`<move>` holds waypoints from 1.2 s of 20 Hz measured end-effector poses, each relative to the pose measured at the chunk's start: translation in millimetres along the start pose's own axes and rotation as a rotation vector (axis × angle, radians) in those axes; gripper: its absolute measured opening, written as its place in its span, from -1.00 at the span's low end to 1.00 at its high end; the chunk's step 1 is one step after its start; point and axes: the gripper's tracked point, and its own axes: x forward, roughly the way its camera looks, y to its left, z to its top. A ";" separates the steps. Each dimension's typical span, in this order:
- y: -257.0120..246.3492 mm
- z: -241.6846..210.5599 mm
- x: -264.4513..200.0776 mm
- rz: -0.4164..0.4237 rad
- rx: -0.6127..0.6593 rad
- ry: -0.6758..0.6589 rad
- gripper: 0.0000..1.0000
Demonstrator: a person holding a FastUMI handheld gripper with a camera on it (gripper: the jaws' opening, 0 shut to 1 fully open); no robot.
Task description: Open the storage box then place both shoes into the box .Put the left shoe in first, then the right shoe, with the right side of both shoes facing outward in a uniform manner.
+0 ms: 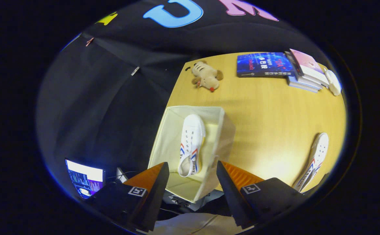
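Note:
A cream fabric storage box (pixel 172 138) stands open on the wooden table (pixel 268 117), just ahead of my fingers. One white shoe with red and blue stripes (pixel 190 143) lies inside the box, heel toward me and toe pointing away. The second white shoe (pixel 314 158) lies on the table beyond my right finger, well to the right of the box. My gripper (pixel 193 178) hangs above the near rim of the box, open, with nothing between its fingers (pixel 159 182).
A plush toy (pixel 206 78) lies on the table beyond the box. Farther right are a blue book (pixel 263 64), a stack of books (pixel 307 71) and a white object (pixel 333 81). A lit screen (pixel 84 181) sits low, left of the fingers.

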 end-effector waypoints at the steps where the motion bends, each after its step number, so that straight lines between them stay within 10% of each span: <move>1: -19.7 1.8 -14.3 -0.031 0.016 -0.027 0.83; 13: -294.1 -33.5 -111.2 -0.453 0.247 -0.113 0.92; 24: -403.4 -82.0 -51.0 -0.522 0.330 0.095 0.87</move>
